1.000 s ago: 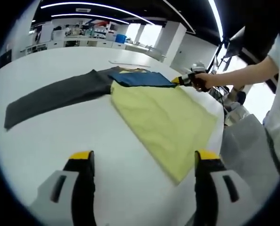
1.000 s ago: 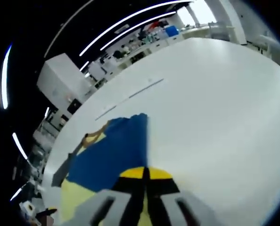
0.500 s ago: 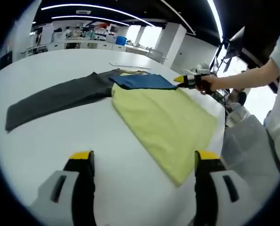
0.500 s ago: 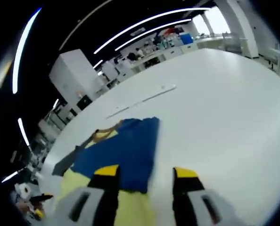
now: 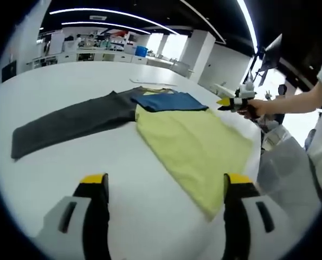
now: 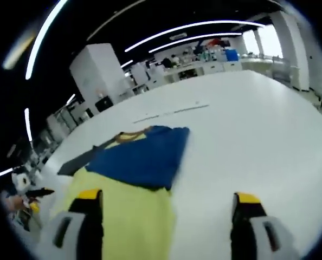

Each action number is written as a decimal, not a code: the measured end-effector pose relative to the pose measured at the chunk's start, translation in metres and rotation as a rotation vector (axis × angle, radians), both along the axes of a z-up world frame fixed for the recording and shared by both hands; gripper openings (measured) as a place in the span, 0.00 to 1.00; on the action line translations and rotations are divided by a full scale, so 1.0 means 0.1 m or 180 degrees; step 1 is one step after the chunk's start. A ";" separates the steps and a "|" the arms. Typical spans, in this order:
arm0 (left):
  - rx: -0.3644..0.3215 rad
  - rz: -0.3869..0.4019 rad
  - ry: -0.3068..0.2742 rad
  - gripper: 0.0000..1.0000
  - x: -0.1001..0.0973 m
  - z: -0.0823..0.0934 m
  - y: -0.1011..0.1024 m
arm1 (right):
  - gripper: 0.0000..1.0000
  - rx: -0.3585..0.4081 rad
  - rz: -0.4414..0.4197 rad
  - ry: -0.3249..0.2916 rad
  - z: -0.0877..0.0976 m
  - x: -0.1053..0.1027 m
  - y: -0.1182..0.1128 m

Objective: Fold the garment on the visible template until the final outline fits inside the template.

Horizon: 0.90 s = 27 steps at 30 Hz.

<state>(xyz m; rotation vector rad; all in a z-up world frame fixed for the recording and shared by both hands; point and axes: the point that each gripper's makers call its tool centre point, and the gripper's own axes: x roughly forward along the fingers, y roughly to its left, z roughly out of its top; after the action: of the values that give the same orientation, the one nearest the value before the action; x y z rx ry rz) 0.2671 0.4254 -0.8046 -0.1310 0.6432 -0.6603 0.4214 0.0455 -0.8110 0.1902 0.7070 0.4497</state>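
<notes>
On the white table [image 5: 52,179] ahead of my left gripper [image 5: 163,187], the garment [image 5: 193,143] lies flat: a yellow body, one blue sleeve [image 5: 169,101] folded across the top near the collar, and one dark grey sleeve [image 5: 69,119] stretched straight out to the side. I judge the blue sleeve sits that way because it is the first fold, brought inward to narrow the outline; the grey one is not yet folded. I cannot make out a template under or around the cloth. My left gripper's jaws stand wide apart with nothing between them, hovering short of the near hem. My right gripper [image 6: 163,211] is likewise spread and empty, looking across the blue sleeve [image 6: 142,157] and yellow body [image 6: 126,216] from the other side; in the left gripper view it hangs beyond the far edge of the cloth, in my hand [image 5: 257,109]. No containers lie on the table. Next, I would guess, comes the grey sleeve.
</notes>
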 end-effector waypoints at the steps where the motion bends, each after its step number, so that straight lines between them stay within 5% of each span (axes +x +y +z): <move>1: 0.0004 0.0006 -0.0011 0.84 0.01 0.01 0.02 | 1.00 0.0005 0.0007 -0.0006 0.02 -0.03 0.00; 12: -0.0034 0.0240 -0.0130 0.85 0.22 0.14 0.35 | 1.00 0.0049 0.0164 -0.0191 0.35 -0.31 0.12; 15: -0.0025 0.0265 -0.0169 0.85 0.24 0.18 0.42 | 1.00 -0.0292 0.0332 -0.0236 0.38 -0.45 0.14; 18: -0.0001 0.0274 -0.0205 0.85 0.25 0.22 0.50 | 1.00 -0.0180 0.0288 -0.0258 0.48 -0.54 0.23; 27: 0.0180 0.0468 -0.0266 0.84 0.37 0.15 1.08 | 1.00 -0.0248 0.0430 -0.0317 0.60 -0.78 0.48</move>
<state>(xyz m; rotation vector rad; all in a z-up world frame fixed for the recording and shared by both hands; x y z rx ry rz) 0.3039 0.5334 -0.7897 -0.0967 0.5654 -0.5028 0.3438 0.0930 -0.7509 0.0465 0.6407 0.5560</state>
